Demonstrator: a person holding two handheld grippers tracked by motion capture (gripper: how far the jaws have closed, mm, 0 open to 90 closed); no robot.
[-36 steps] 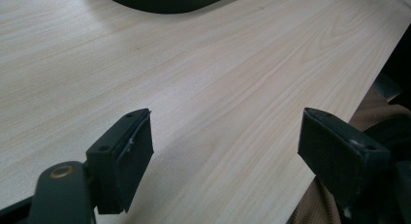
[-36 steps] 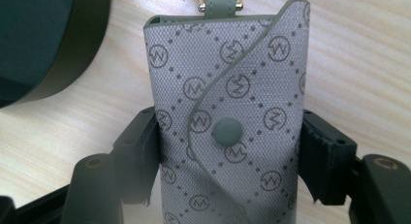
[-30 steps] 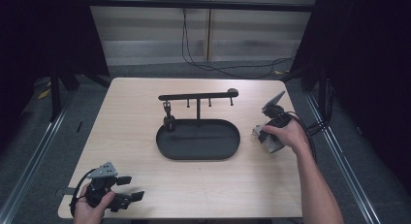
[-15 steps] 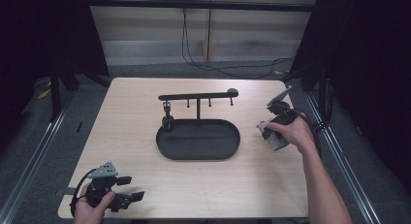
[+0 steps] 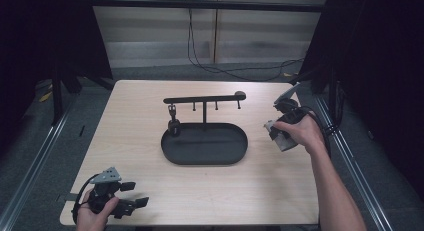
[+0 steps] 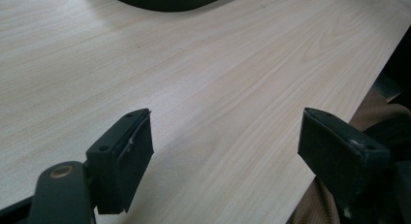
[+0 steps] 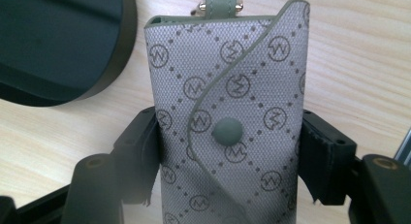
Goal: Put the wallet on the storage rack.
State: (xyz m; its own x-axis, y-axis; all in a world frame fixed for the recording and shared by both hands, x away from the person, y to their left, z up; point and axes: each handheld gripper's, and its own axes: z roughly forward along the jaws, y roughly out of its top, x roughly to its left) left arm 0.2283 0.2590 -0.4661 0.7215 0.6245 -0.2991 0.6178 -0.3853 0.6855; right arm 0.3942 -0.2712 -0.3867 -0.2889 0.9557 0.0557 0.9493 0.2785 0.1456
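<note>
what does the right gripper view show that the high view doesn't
Right gripper view alone: the key pouch's grey monogram fabric, its round snap and top loop, with the jaws pressed on both its sides.
High view alone: the rack's hook bar, the left gripper at the table's near corner.
Both: the pouch, the black tray, the wooden table.

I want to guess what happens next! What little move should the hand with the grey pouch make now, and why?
Probably carry the grey pouch over toward the hooks on the black stand. The right gripper has its fingers clamped on the pouch's sides, the strap loop sticks out ahead, and the stand's tray sits just beside it.
</note>
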